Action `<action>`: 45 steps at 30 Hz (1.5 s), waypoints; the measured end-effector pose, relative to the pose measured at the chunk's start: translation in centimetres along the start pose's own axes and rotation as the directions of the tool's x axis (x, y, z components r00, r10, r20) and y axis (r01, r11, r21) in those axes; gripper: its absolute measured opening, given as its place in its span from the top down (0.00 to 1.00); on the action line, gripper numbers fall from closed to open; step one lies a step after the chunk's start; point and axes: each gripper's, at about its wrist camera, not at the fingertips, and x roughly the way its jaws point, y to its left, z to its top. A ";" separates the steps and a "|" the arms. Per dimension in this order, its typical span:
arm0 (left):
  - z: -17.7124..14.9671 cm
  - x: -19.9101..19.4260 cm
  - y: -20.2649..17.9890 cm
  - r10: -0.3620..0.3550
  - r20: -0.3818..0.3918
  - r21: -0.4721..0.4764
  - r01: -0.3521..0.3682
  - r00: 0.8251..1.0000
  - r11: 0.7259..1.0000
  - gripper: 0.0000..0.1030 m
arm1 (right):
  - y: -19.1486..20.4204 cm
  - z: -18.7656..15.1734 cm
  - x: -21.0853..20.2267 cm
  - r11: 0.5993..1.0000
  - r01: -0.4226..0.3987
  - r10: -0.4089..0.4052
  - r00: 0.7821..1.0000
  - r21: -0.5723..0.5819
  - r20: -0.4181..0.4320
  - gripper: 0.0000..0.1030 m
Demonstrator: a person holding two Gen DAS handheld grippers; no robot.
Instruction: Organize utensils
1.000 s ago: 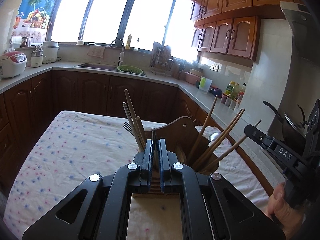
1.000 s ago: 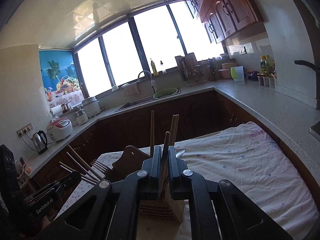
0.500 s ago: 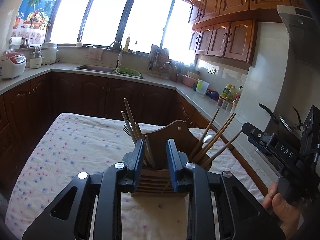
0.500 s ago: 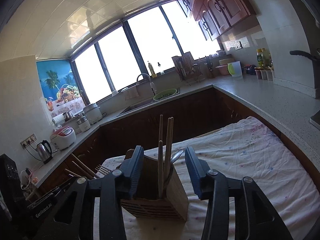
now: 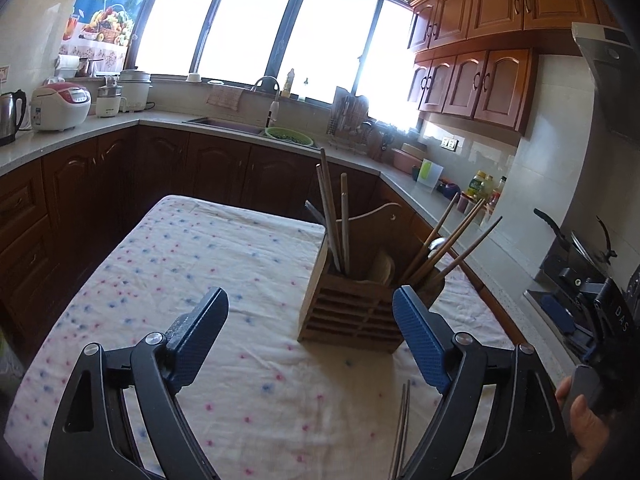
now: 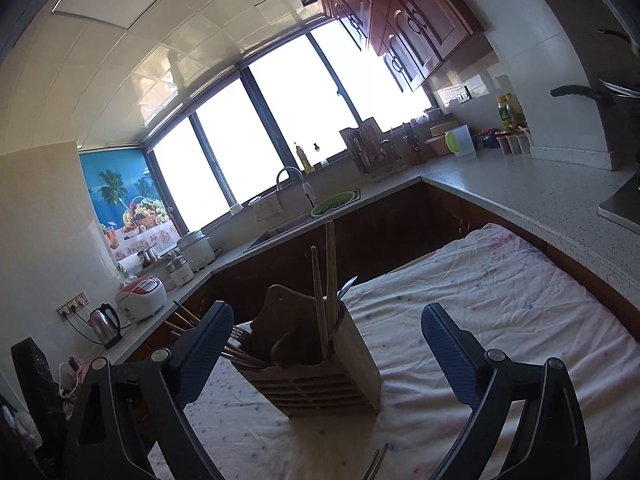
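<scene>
On the cloth (image 5: 240, 264), left view: left gripper (image 5: 308, 316) jaws just opened wide, empty, holder (image 5: 352, 316) ahead, chopsticks (image 5: 402, 424) loose nearby; right view: right gripper (image 6: 328, 344) likewise, so a careless reach could topple it.

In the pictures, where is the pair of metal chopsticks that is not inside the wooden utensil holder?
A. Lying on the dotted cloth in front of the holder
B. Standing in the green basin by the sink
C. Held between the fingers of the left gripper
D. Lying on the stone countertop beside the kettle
A: the metal chopsticks lie flat on the dotted cloth, on the near side of the wooden holder, and no fingers touch them.
</scene>
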 end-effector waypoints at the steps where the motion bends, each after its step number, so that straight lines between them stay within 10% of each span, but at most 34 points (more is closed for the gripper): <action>1: -0.5 -0.3 0.3 0.005 -0.006 -0.002 -0.005 1.000 1.000 0.15 | -0.1 -0.5 -0.4 1.000 -0.001 0.001 1.000 0.007 -0.005 0.06; 21: -6.8 -5.3 2.6 0.095 -0.035 0.014 -0.094 0.995 0.995 0.12 | -0.1 -8.8 -6.5 0.998 0.040 -0.045 0.995 -0.055 -0.089 0.04; 32: -7.1 -9.9 1.0 0.172 0.197 0.141 -0.201 0.965 0.969 0.00 | 4.9 -8.9 -11.1 0.941 0.074 -0.034 0.992 -0.331 0.126 0.00; 45: -9.1 -9.3 0.6 0.205 0.156 0.159 -0.230 0.966 0.960 0.00 | 3.6 -10.8 -11.3 0.941 0.088 -0.063 0.994 -0.325 0.087 0.00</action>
